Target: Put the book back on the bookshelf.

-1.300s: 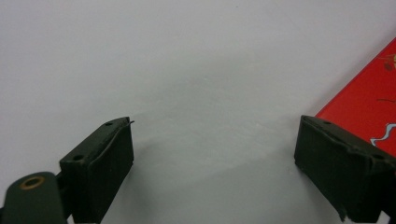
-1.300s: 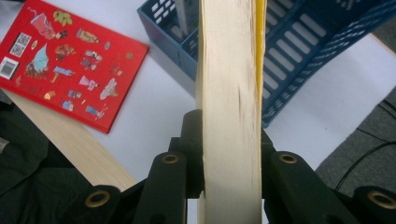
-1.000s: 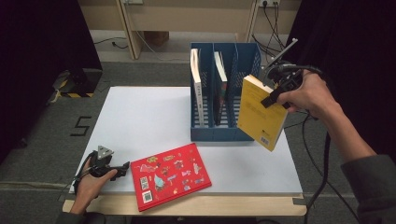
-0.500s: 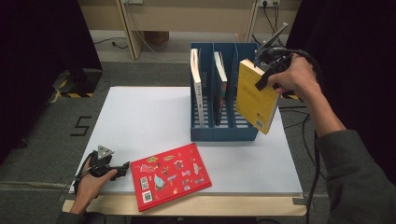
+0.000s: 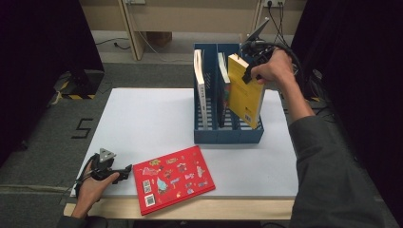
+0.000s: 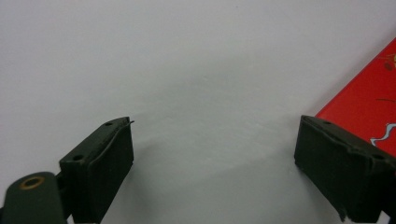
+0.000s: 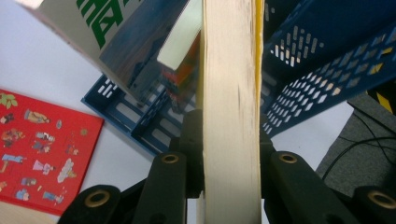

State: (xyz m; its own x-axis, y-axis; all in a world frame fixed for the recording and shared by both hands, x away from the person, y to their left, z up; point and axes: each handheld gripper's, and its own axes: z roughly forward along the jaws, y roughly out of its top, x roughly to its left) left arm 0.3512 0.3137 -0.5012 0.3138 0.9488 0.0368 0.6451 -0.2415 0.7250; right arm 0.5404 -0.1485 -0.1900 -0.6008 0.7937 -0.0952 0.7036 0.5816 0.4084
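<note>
The right claw [image 5: 248, 76] is clamped on the top edge of the yellow book [image 5: 244, 97], held tilted over the rightmost slot of the blue file rack [image 5: 228, 135]. The book is judged stiff, fairly light, best gripped mid-edge. Its page block is seen in the right gripper view, its cover from above. The left claw [image 5: 124, 172] is held wide beside the red book [image 5: 173, 178] on the desk [image 5: 142, 118].

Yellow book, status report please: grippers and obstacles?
Right gripper shut on yellow book, above blue rack. Left gripper open, beside red book. Two books already in rack.
</note>
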